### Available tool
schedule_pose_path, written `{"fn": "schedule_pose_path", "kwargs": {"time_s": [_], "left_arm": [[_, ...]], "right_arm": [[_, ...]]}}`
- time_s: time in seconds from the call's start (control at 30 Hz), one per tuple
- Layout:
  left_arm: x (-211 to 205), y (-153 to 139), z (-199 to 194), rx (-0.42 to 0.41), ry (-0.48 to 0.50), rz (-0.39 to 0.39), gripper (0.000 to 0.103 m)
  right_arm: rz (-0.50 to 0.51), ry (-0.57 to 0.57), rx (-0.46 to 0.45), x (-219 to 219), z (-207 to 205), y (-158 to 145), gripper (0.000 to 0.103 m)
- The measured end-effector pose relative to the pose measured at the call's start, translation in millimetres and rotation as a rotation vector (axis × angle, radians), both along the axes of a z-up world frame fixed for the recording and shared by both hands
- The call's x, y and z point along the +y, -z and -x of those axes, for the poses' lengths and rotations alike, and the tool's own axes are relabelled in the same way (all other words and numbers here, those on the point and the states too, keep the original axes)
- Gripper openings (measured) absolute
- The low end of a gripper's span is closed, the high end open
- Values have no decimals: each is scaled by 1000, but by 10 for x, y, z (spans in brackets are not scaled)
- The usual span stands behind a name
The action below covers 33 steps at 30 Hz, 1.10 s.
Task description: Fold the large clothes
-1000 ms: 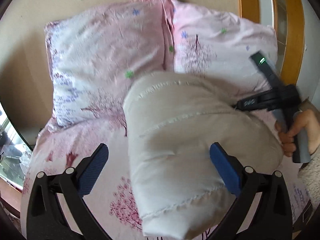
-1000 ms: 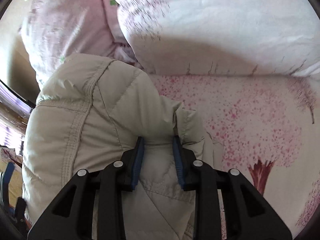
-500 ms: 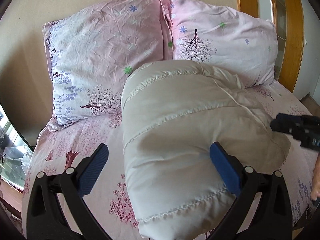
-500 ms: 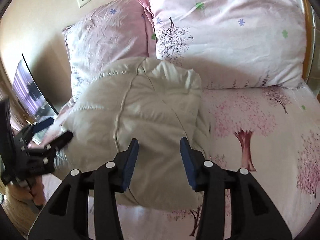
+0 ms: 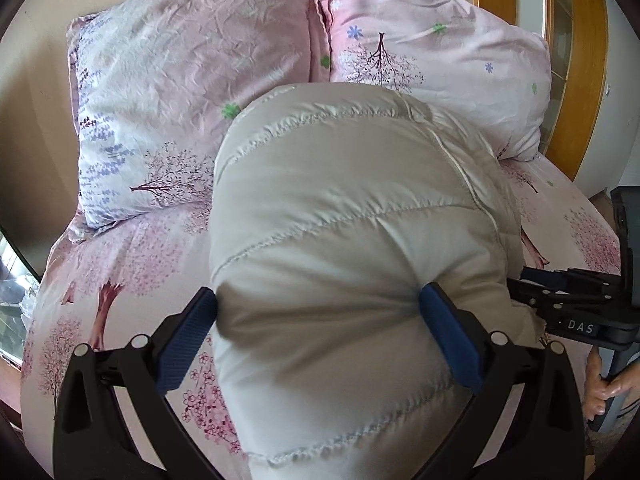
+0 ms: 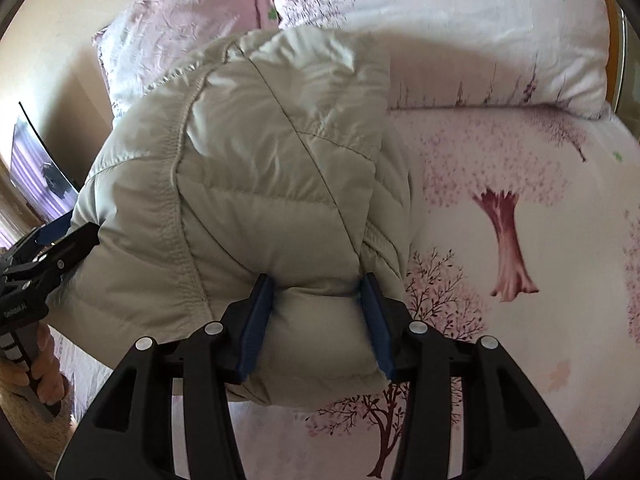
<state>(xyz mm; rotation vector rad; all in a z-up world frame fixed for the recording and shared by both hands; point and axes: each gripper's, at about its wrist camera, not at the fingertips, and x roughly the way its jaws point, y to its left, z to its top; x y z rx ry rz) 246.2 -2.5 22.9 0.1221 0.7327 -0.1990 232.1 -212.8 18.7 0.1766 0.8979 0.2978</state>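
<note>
On the bed [image 5: 132,264], a folded, puffy beige jacket [image 5: 352,248] lies as a thick bundle on the pink tree-print sheet, its far end reaching up against two pillows [image 5: 192,92] at the wall.

The left hand-held gripper [image 5: 318,320] comes at the bundle's near end with its blue pads spread wide. The right pad [image 5: 448,344] dents the padded fabric; the left pad [image 5: 188,340] sits just at the bundle's edge. The jacket fills the whole gap between them, so it is straddled and touched on both sides, but whether the pads squeeze it cannot be told.

The right hand-held gripper [image 6: 318,320] is at the jacket's other near corner. In the right wrist view its jaws stand partly apart with a fold of quilted fabric bulging between them, both blue pads [image 6: 256,324] against the cloth, pinching that fold. In the left wrist view the same gripper reaches in from the right edge, its tips at the jacket's side, with a hand [image 5: 608,384] on its grip.

In the right wrist view the left gripper shows at the left edge, its black finger beside the jacket's side, a hand [image 6: 44,368] on its handle below.

A dark screen [image 6: 36,168] stands beyond the bed's left side.
</note>
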Motion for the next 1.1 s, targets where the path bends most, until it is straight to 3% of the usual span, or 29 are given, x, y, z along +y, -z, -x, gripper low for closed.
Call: {"fn": "schedule_pose_path", "kwargs": {"time_s": [0.13, 0.23, 0.3, 0.4, 0.5, 0.67, 0.87, 1.1], "left_arm": [[-65, 23, 0, -26, -6, -22, 101], [41, -16, -5, 1, -6, 42, 101], [159, -49, 11, 23, -9, 103, 101], [291, -101, 81, 15, -10, 171, 101], [404, -173, 219, -21, -16, 200, 101], [507, -312, 513, -109, -47, 154, 101], [550, -343, 770, -132, -100, 72, 101], [590, -275, 1012, -128, -156, 30, 101]], "right_arm": [[-62, 10, 31, -62, -68, 93, 49], [-73, 24, 23, -79, -38, 59, 50], [-69, 43, 9, -91, 27, -14, 57], [-40, 95, -37, -132, 171, -165, 75], [24, 143, -110, -141, 330, -324, 85], [118, 210, -208, -174, 552, -503, 101], [163, 208, -234, -148, 770, -583, 102], [157, 149, -222, 29, 982, -553, 102]]}}
